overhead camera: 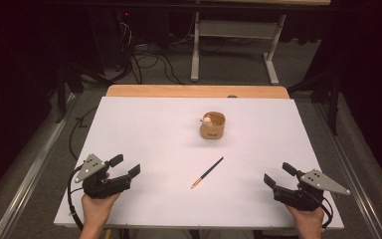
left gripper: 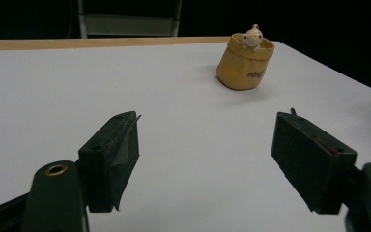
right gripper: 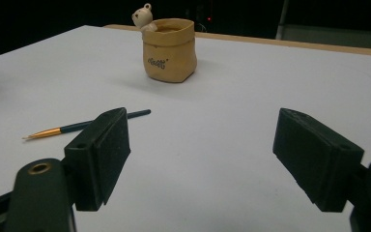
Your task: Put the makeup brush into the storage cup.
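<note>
The white rectangular table top (overhead camera: 144, 124) is lit evenly from above and is the brightest area in all three views, while the room around it falls into deep darkness. The small tan pot with a bear figure on its rim (overhead camera: 212, 126) throws only a soft, short shadow on the table just beside its base. No strong glare appears on the table. In the high view the picture is a little soft and grainy, and the dark floor beyond the table keeps few details. In both gripper views the near black jaws look slightly blurred, and the pot (left gripper: 245, 63) is fairly sharp.
</note>
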Available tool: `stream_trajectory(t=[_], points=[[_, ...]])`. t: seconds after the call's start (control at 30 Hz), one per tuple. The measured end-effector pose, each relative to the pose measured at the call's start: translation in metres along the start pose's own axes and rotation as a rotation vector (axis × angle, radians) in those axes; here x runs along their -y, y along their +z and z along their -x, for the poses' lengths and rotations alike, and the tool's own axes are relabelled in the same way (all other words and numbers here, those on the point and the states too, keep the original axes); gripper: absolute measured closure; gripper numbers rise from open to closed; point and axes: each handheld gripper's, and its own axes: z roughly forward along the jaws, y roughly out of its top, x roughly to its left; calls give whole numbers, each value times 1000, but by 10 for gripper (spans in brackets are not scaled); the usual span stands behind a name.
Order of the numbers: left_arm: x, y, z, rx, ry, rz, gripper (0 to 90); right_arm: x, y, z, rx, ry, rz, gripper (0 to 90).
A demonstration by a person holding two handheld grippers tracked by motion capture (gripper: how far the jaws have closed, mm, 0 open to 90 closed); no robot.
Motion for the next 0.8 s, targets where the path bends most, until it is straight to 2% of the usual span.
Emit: stream_trajectory(t=[0.13,0.23,0.8], points=[[0,-1,1,-2,5,0,257,0,1,-1,-6,-8,1,225],[1,-2,0,-5,5,-8,258,-1,0,-1,-7,6,12,226],[2,-2,2,-10,7,-15,260,-2,4,-1,-23,-20,-2,226]])
